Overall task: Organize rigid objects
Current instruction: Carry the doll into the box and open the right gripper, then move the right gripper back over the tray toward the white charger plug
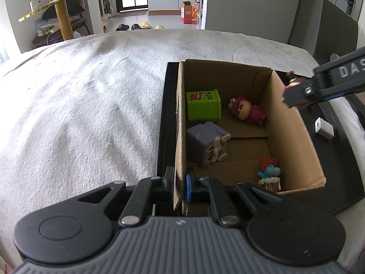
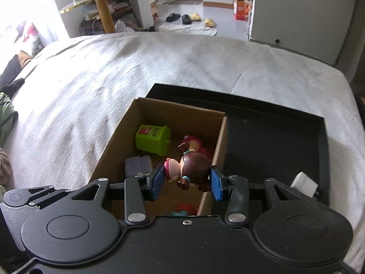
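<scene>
The left gripper is clamped tight on the near left wall of an open cardboard box, while the right gripper grasps a brown-haired doll figurine between its blue pads, above the box's right wall. Inside the box lie a green cube, a grey cube toy, a pink figure and a blue-and-red figure. The box sits on a black tray beside a white charger, on a pale blanket-covered bed in a room with a gold-edged table and slippers on the floor.
</scene>
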Demonstrator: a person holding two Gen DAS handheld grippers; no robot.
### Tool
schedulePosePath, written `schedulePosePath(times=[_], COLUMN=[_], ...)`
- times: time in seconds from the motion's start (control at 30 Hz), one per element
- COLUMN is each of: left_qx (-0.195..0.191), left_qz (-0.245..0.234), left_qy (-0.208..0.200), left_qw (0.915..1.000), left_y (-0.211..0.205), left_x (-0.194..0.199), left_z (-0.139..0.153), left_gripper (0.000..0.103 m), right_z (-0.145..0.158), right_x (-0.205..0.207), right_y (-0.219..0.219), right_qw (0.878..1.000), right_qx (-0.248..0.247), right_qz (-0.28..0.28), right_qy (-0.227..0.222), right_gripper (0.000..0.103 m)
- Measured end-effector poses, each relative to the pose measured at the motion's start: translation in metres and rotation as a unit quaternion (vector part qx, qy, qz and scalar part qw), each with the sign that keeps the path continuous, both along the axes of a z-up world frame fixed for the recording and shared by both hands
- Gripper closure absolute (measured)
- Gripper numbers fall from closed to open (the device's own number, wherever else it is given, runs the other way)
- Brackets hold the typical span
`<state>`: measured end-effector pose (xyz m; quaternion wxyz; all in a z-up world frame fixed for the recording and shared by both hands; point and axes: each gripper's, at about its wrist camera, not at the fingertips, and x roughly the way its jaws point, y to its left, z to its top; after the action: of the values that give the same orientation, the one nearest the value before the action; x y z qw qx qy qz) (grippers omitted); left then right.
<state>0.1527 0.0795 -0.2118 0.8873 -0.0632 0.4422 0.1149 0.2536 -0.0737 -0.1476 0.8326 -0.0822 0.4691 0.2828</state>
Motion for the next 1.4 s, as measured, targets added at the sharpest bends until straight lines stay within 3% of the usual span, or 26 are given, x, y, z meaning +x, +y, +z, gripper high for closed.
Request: schedulePosePath(times=[0.23, 0.33, 0.83, 1.4], left_qx=[-0.003, -0.005, 0.0, 0.016], left_qz=[-0.002, -0.001, -0.003, 0.0], left_qy=[-0.001, 0.0, 0.003, 0.008], left_qw=[1.0, 1.0, 1.0, 0.9998], left_y=[0.001, 0.001, 0.0, -0.007], left_x=[0.0, 0.001, 0.002, 0.001], left_z=[0.0, -0.001, -0.001, 0.001], left_gripper=[0.094, 0.094, 0.094, 0.093], right_z=[-0.003, 0.002, 0.012, -0.006], right_x=[0.003, 0.005, 0.006, 0.011], right_y=[0.015, 0.011, -0.038, -0.092], right_qw=[1.0, 0.999, 0.997, 0.993], right_qx=[0.007, 0.032, 0.041, 0.047], right_qz=[-0.001, -0.011, -0.059, -0.104], right_qy=[0.022, 0.032, 0.017, 0.023], right_gripper=[0.059, 0.047, 0.047, 0.042])
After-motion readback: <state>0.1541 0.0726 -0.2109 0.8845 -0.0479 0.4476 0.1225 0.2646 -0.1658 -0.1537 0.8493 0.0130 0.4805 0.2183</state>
